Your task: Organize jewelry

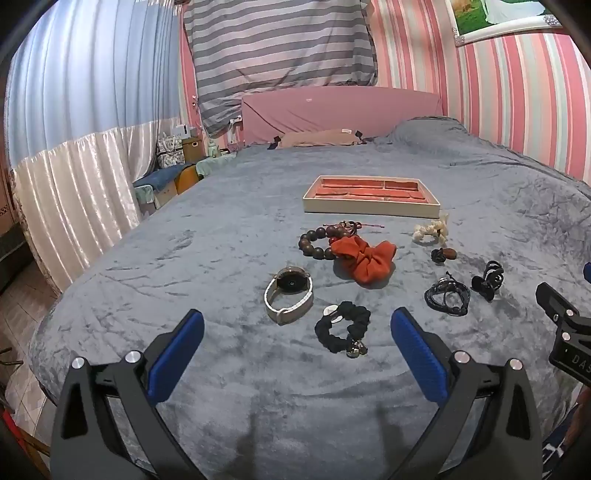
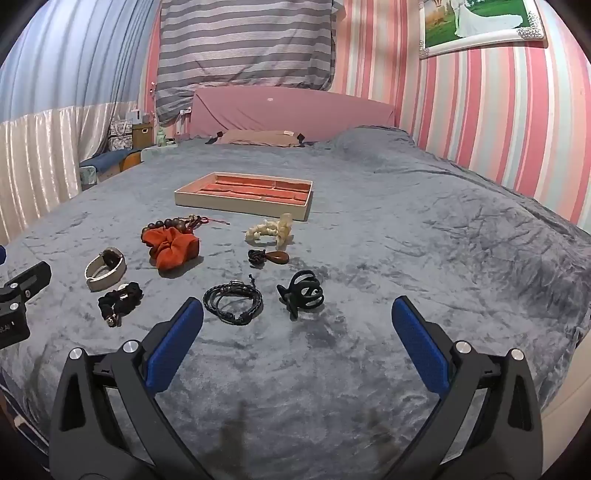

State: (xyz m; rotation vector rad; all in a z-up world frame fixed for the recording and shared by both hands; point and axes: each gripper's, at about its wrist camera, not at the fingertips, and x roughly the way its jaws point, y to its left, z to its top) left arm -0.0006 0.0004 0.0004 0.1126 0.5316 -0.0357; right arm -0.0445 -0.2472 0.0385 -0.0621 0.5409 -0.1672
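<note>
Left wrist: tray point(image 1: 371, 211), red compartments bare.

From where I stand, the wooden bead bracelet point(image 2: 166, 224) is half buried behind the orange scrunchie point(image 2: 170, 248). The tray point(image 1: 369, 210) shows only red dividers; its compartments are too shallow-angled to tell apart. The framed picture point(image 2: 480, 26) runs off the top edge. The clutter of boxes point(image 1: 181, 146) by the curtain is too small to make out. The small charm on the black scrunchie point(image 1: 341, 326) stays unreadable.
</note>
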